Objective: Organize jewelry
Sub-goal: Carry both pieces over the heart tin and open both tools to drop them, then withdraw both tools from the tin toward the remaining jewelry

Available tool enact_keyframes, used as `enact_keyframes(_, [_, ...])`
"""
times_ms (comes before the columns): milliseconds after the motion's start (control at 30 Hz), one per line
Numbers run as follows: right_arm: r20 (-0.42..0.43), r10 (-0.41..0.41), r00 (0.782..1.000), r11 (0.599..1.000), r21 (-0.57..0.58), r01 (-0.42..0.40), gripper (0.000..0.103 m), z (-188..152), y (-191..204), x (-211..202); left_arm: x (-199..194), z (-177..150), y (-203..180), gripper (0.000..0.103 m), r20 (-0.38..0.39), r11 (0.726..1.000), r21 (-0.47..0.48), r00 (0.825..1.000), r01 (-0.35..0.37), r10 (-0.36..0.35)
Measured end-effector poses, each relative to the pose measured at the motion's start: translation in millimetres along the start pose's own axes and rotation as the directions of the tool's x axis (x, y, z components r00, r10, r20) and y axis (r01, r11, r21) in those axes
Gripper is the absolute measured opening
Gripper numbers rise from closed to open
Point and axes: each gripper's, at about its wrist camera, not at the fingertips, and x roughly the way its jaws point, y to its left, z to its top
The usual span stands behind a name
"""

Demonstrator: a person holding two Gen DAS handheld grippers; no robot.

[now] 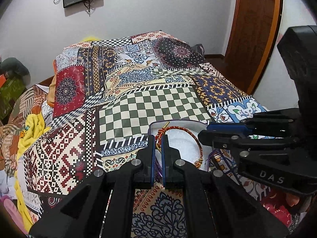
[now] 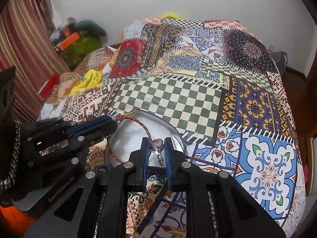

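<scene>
A clear box with a white foam lining [image 1: 184, 138] lies on the patchwork bedspread; it also shows in the right wrist view [image 2: 134, 130]. A red braided bracelet [image 1: 190, 132] with gold ends lies across the foam. My left gripper [image 1: 158, 138] is shut on the bracelet's knotted end; in the right wrist view this gripper [image 2: 114, 122] holds the bracelet [image 2: 144, 128] at the box's far left. My right gripper [image 2: 156, 141] is shut on a silver ring with stones [image 2: 158, 146] above the box; in the left wrist view it [image 1: 203, 131] comes in from the right.
The patchwork bedspread [image 1: 154, 103] covers a bed with a raised pillow mound at the back. Yellow cloth [image 1: 33, 127] and bedding lie at the left. A wooden door [image 1: 255, 29] stands at the right, a curtain [image 2: 23, 39] at the far left.
</scene>
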Motion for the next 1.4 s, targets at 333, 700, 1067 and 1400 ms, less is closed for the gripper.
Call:
enact_keyframes(333, [-0.054,0.007,0.999,1.0,-0.007,-0.007,0.014,-1,-2,13,6,0,1,0.004,-0.017,1.0,-0.008,1.0,0.01,-0.01])
enact_keyframes(700, [-0.04,-0.034,0.999,0.998,-0.048,0.032,0.014,-2,8,4,-17,0,7,0.006,-0.001,0.999,-0.036,1.0,0.011,-0.011])
enact_keyframes(1067, [0.078,-0.072,0.994,0.994,-0.071,0.077,0.049,-6,24,-39,-61,-8,12,0.039,0.058,0.997,-0.08,0.998,-0.004,0.008])
enact_keyframes(1400, [0.145,-0.105,0.984,0.994,-0.018,0.108,0.05,-23,23,-79,-101,-26,9,0.051,0.075,0.995,-0.099,0.997,0.023,-0.015])
